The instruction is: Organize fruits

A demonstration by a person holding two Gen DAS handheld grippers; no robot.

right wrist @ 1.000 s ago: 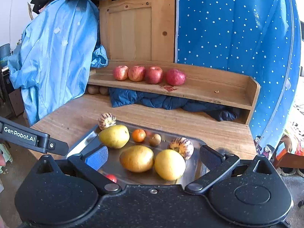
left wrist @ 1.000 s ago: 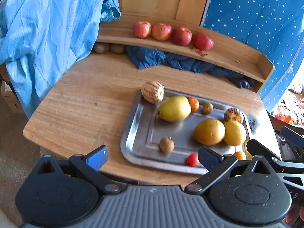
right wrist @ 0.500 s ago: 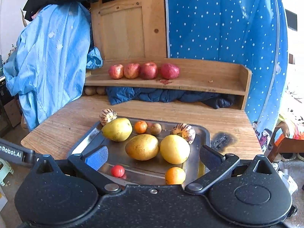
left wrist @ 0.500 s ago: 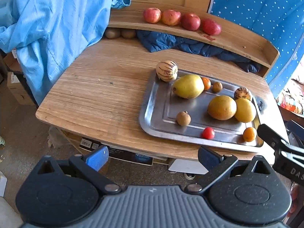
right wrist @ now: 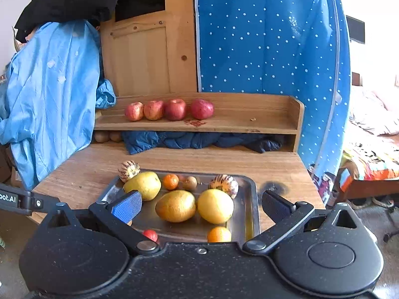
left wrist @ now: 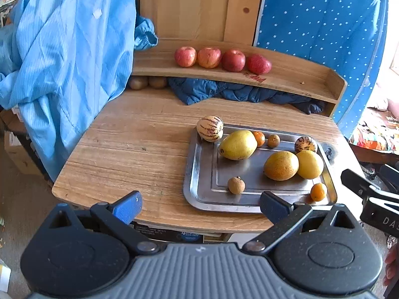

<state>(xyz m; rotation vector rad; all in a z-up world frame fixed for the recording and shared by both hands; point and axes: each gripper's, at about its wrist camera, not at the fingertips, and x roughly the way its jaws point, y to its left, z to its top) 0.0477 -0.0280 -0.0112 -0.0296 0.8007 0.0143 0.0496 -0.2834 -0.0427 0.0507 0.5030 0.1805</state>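
Note:
A metal tray [left wrist: 199, 174] on the wooden table holds a yellow pear-shaped fruit [left wrist: 238, 144], two big yellow-orange fruits [left wrist: 281, 165], a striped melon [left wrist: 305, 144], small oranges [left wrist: 318, 191] and a brown longan [left wrist: 236, 185]. Another striped melon [left wrist: 209, 128] rests against the tray's far left corner. Several red apples [left wrist: 219, 58] line the raised shelf. My left gripper [left wrist: 199, 204] hangs open before the table's front edge, holding nothing. My right gripper [right wrist: 199, 206] is open over the tray's [right wrist: 253, 199] near edge, with a small red fruit [right wrist: 150, 234] just below its left finger.
A wooden shelf [left wrist: 299, 82] runs along the back, with dark blue cloth [left wrist: 237, 92] and two brown fruits [left wrist: 147, 82] beneath it. A light blue garment [left wrist: 62, 62] hangs over the table's left side. Blue dotted fabric [left wrist: 311, 25] stands at the right.
Both grippers have drawn back from the tray toward the table's front. The left one swung off past the edge and levelled out. The fruits have not moved.

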